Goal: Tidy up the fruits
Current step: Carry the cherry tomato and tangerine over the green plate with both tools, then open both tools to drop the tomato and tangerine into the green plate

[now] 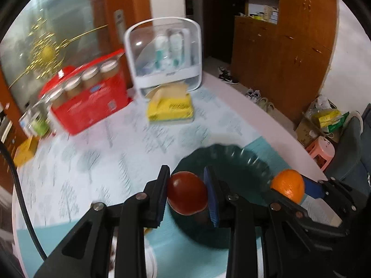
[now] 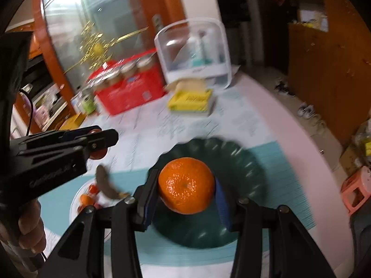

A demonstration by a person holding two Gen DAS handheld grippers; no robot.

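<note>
Dark-red tomato (image 1: 187, 193) sits clamped in the left hand-held gripper (image 1: 188, 195) above the near rim of a scalloped green plate (image 1: 245, 162). Right hand-held gripper (image 2: 185, 186) is closed on a mandarin orange (image 2: 186, 185) over that plate, near the tabletop's (image 1: 97, 162) front edge.

Orange-brown wooden cabinets (image 1: 283, 53) line the dim room beside a pink stool (image 1: 321, 151).

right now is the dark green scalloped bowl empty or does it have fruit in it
Empty, as far as shows: the dark green scalloped bowl has a bare interior. The orange mandarin and dark red round fruit sit clamped in hand-held grippers above it.
</note>
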